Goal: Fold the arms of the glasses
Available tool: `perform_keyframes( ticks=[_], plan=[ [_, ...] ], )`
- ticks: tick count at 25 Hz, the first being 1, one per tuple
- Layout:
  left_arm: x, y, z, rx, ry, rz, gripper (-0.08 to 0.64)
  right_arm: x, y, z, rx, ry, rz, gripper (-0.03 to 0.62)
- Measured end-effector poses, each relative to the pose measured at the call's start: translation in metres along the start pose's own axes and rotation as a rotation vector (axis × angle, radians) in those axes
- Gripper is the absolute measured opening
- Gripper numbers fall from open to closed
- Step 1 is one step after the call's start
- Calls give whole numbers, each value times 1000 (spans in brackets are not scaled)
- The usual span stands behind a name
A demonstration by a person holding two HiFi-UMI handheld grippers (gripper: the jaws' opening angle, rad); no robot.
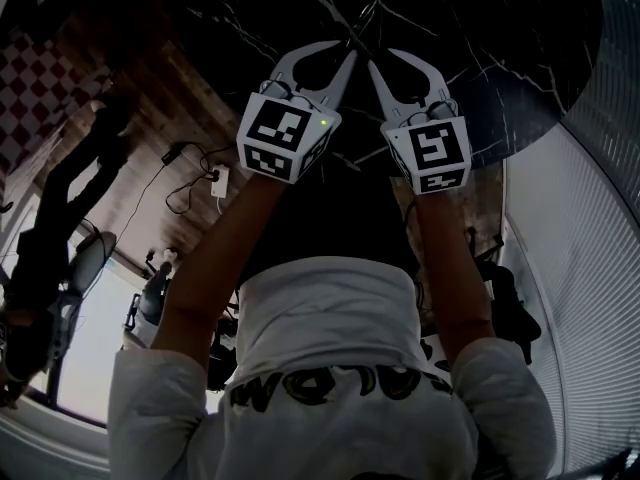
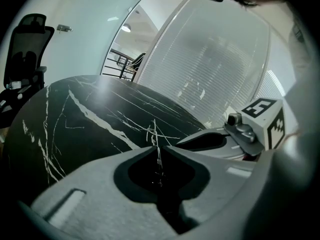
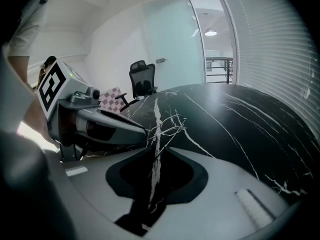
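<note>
Head view: left tool (image 1: 349, 51) and right tool (image 1: 381, 58) reach side by side over the black marble worktop (image 1: 480, 28), tips almost meeting at thin wire glasses (image 1: 358, 30).

Left gripper view: the left tool is clenched on a wire arm of the glasses (image 2: 154, 134), frame just beyond its tips.

Right gripper view: the right tool is slightly released, and a wire arm of the glasses (image 3: 167, 129) runs into its narrow gap.

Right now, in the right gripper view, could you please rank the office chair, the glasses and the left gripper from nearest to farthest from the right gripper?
1. glasses, at the tips of the right gripper.
2. left gripper, close on the left.
3. office chair, beyond the table, upper left.
</note>
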State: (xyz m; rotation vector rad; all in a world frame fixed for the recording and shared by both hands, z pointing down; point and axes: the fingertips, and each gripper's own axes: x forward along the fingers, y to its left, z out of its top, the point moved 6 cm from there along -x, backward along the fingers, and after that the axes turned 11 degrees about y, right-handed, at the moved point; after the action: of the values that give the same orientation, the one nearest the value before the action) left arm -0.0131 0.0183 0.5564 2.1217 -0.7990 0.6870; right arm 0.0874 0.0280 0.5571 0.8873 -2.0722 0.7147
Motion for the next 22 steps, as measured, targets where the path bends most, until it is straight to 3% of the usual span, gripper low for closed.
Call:
perform_keyframes(
  ticks=[11, 13, 17, 22],
  plan=[
    [-1, -1, -2, 0, 5, -16, 28, 5, 13, 3, -12, -12, 36, 86],
    [-2, 0, -2, -2, 2, -18, 28, 6, 13, 2, 3, -18, 71, 87],
    [-2, 2, -3, -26, -2, -43, 23, 12, 14, -2, 85, -40, 228, 105],
    [-2, 0, -2, -25, -1, -60, 20, 14, 20, 1, -10, -25, 237, 107]
  ],
)
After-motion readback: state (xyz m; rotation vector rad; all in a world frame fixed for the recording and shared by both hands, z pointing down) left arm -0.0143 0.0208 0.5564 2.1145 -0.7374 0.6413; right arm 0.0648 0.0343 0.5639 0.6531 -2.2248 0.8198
